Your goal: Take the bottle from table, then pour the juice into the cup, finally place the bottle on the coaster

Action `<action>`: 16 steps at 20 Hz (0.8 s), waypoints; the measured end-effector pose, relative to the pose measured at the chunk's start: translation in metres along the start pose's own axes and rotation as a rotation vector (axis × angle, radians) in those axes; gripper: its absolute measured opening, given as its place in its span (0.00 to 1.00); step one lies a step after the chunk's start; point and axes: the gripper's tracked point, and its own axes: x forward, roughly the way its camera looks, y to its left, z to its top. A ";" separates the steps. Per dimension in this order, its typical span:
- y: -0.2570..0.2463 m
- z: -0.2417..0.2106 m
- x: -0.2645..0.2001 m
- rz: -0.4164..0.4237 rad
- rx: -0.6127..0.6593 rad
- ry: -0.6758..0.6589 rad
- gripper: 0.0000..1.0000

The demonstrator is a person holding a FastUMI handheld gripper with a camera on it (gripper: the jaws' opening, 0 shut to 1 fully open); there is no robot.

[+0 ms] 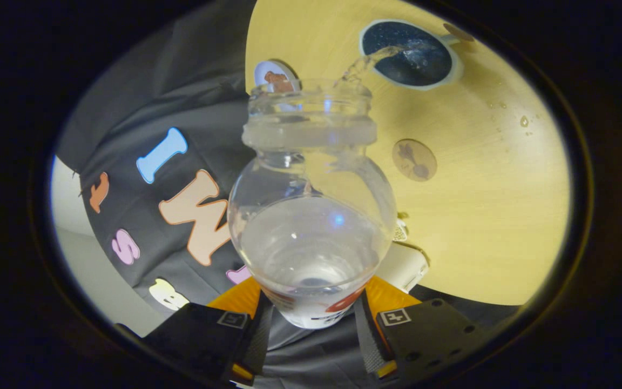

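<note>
A clear bottle (311,216) with an open mouth is held tilted between my fingers, my gripper (313,310) shut on its lower body. Clear liquid fills its lower part. A thin stream leaves the mouth and falls into the dark cup with a pale rim (409,54) beyond the bottle on the yellow table (484,205). A round brown coaster (414,160) lies on the table, nearer to me than the cup and just to the right of the bottle's neck.
A small round white disc with a brown picture (277,75) lies behind the bottle's mouth near the table's edge. A few drops (524,121) sit on the table to the right of the cup. The booth's black cloth wall (143,108) hangs on the left.
</note>
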 end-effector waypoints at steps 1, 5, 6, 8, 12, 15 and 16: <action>0.002 0.000 0.000 0.000 0.007 0.002 0.73; 0.007 -0.002 0.000 -0.001 0.024 0.013 0.73; 0.006 -0.001 -0.001 -0.002 0.026 0.015 0.73; 0.008 0.000 0.000 0.000 0.034 0.017 0.73; 0.012 0.001 0.001 -0.001 0.064 0.024 0.73; 0.017 0.002 0.002 0.005 0.096 0.028 0.73; 0.019 0.001 0.002 0.005 0.105 0.031 0.73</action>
